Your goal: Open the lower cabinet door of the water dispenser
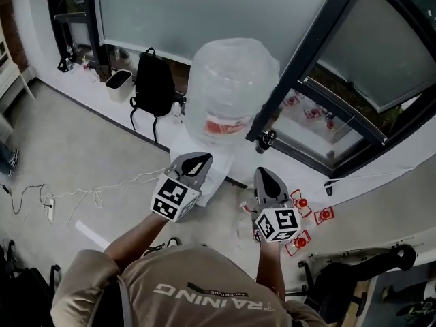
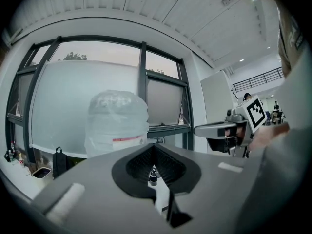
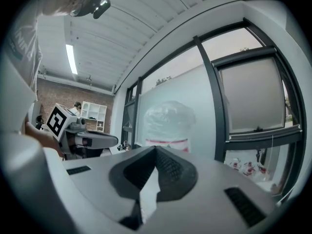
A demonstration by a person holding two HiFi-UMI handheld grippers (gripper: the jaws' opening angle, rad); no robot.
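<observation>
The water dispenser stands by the window, with a big clear bottle (image 1: pixel 231 87) on top and a strip of its white body (image 1: pixel 216 172) showing below. Its lower cabinet door is hidden in every view. My left gripper (image 1: pixel 197 157) is held level in front of the dispenser's left side, jaws shut with nothing between them. My right gripper (image 1: pixel 262 173) hangs beside it on the right, also shut and empty. The bottle (image 2: pixel 117 123) rises beyond the left gripper (image 2: pixel 154 146) in the left gripper view. In the right gripper view, the bottle (image 3: pixel 168 123) stands beyond the right gripper (image 3: pixel 156 147).
A black backpack (image 1: pixel 153 84) and a white bin (image 1: pixel 118 84) sit along the window sill to the left. White cables (image 1: pixel 88 193) trail over the floor. Several red-capped parts (image 1: pixel 310 216) lie right of the dispenser. A dark chair (image 1: pixel 361 271) is at the lower right.
</observation>
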